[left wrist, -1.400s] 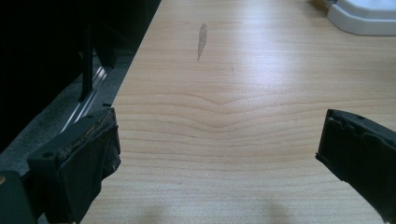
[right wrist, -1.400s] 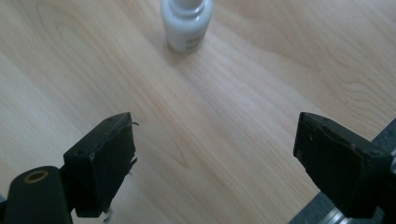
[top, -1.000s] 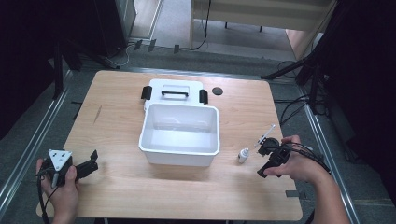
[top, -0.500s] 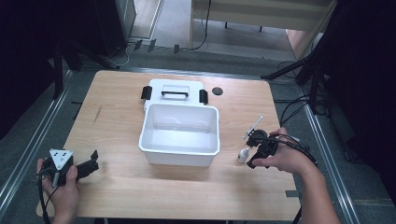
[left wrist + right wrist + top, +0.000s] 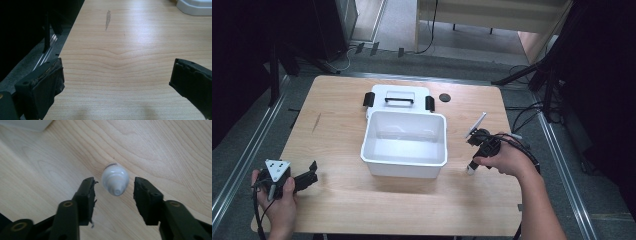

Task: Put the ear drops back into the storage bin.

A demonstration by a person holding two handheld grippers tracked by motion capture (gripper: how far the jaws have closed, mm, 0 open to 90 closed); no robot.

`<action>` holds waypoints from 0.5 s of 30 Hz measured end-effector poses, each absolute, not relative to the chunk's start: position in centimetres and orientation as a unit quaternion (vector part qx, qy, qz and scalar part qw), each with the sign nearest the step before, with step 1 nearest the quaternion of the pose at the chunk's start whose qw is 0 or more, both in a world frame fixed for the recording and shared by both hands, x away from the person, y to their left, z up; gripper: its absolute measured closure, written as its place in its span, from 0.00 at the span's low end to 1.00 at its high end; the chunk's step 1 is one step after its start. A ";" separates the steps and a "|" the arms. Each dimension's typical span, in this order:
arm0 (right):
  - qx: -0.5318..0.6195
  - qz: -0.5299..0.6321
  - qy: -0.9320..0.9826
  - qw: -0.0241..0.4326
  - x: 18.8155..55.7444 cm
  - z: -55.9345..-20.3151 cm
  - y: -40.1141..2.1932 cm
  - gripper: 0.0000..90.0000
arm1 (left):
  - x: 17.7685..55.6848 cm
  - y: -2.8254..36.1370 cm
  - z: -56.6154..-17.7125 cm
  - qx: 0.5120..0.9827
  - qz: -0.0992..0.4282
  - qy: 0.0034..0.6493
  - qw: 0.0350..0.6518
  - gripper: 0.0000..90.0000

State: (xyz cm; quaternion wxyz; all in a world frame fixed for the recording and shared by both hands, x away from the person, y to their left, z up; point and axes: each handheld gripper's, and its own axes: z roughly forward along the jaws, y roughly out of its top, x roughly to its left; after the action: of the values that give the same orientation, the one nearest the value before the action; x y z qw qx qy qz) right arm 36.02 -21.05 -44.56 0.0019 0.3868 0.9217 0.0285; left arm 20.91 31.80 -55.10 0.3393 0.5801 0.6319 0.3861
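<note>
A small white bottle [image 5: 471, 169] stands upright on the wooden table [image 5: 337, 115], right of a white bin [image 5: 403, 159]. My right gripper [image 5: 475, 160] hangs over it and points down. In the right gripper view the bottle [image 5: 115, 180] sits between the two jaws of the right gripper [image 5: 115, 184], with a narrow gap on each side. The jaws have just been closing around it, and the pads do not press on it. My left gripper [image 5: 312, 172] rests at the table's near left corner. In its own view the left gripper [image 5: 117, 67] stands open over bare wood.
The bin's white lid [image 5: 397, 95], with black latches and a handle, lies just behind the bin. A small black disc [image 5: 444, 97] lies to the right of the lid. A corner of the bin [image 5: 195, 6] shows far ahead of my left gripper. Dark floor and metal rails surround the table.
My right hand has moved left towards the bin until its gripper hangs over the bottle, and its jaws have narrowed. The left hand has kept still.
</note>
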 end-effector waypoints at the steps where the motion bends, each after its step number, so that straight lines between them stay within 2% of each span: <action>1: 0.387 0.028 0.922 0.002 36.0 -44.6 -21.0 0.64 | 20.9 31.8 -55.1 0.580 0.386 0.632 0.339 0.00; 3: 0.394 0.021 0.919 -0.001 36.3 -44.8 -21.0 0.70 | 20.9 31.8 -55.1 0.581 0.386 0.631 0.340 0.00; 7: 0.398 0.020 0.917 -0.004 36.5 -44.9 -21.0 0.72 | 20.9 31.8 -55.1 0.580 0.385 0.632 0.341 0.00; 10: 0.395 0.026 0.918 -0.005 36.5 -45.0 -20.9 0.80 | 20.9 31.8 -55.1 0.581 0.385 0.631 0.340 0.00; 15: 0.397 0.027 0.918 -0.005 36.6 -44.9 -20.8 0.80 | 20.9 31.8 -55.1 0.580 0.385 0.632 0.341 0.00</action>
State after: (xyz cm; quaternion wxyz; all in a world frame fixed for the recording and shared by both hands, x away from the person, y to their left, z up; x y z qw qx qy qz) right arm 36.64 -20.80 -44.85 -0.0049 0.3967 0.9175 0.0273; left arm 20.89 31.82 -55.09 0.3405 0.5797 0.6321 0.3853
